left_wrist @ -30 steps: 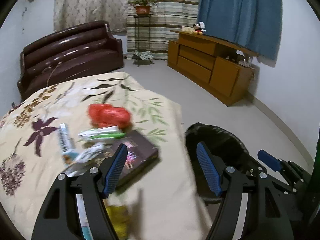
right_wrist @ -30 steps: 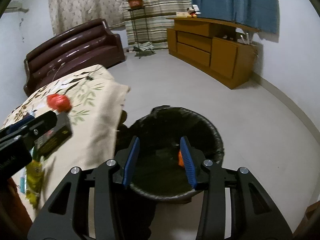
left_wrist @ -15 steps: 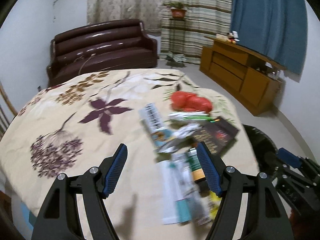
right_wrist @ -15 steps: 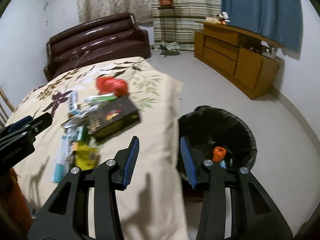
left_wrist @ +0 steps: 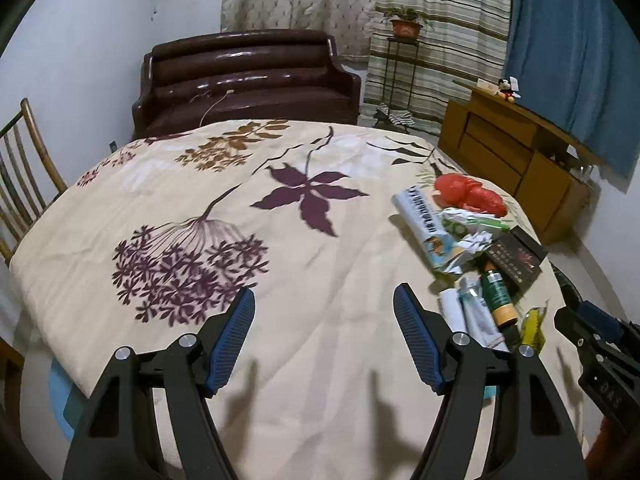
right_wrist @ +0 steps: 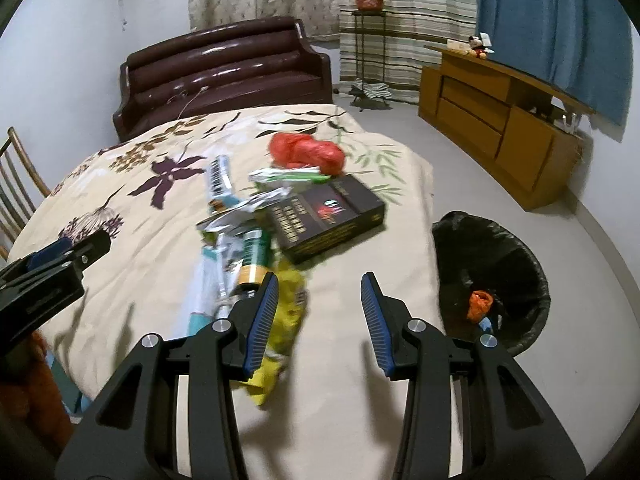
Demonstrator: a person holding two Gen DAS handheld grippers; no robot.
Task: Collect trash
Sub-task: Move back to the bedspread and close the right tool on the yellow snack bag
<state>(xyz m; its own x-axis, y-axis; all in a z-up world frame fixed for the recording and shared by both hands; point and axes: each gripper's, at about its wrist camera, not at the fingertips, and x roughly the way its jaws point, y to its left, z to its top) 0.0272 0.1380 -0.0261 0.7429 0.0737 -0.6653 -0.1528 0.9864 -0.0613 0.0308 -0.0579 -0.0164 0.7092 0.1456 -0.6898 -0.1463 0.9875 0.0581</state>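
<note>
A heap of trash lies on the flowered tablecloth (right_wrist: 132,216): a red plastic bag (right_wrist: 306,150), a black box (right_wrist: 326,216), a green tube (right_wrist: 252,254), a yellow wrapper (right_wrist: 282,320) and crumpled wrappers (right_wrist: 244,210). My right gripper (right_wrist: 318,294) hovers open over the cloth just right of the yellow wrapper, nothing between its fingers. Beside the table's right edge stands a black-lined bin (right_wrist: 490,276) with an orange scrap (right_wrist: 478,304) inside. My left gripper (left_wrist: 324,312) is open over bare cloth, left of the same heap, where the red bag (left_wrist: 468,196) and black box (left_wrist: 516,260) show.
A dark brown sofa (right_wrist: 224,76) stands behind the table, a wooden cabinet (right_wrist: 500,120) along the right wall, a plant stand (right_wrist: 366,40) by the curtains. A wooden chair (left_wrist: 24,176) sits at the table's left edge. Open grey floor (right_wrist: 408,128) lies between table and cabinet.
Both grippers have swung left, away from the bin and over the table. The trash heap now sits right of the left gripper, and the bin has moved to the right edge of the right view.
</note>
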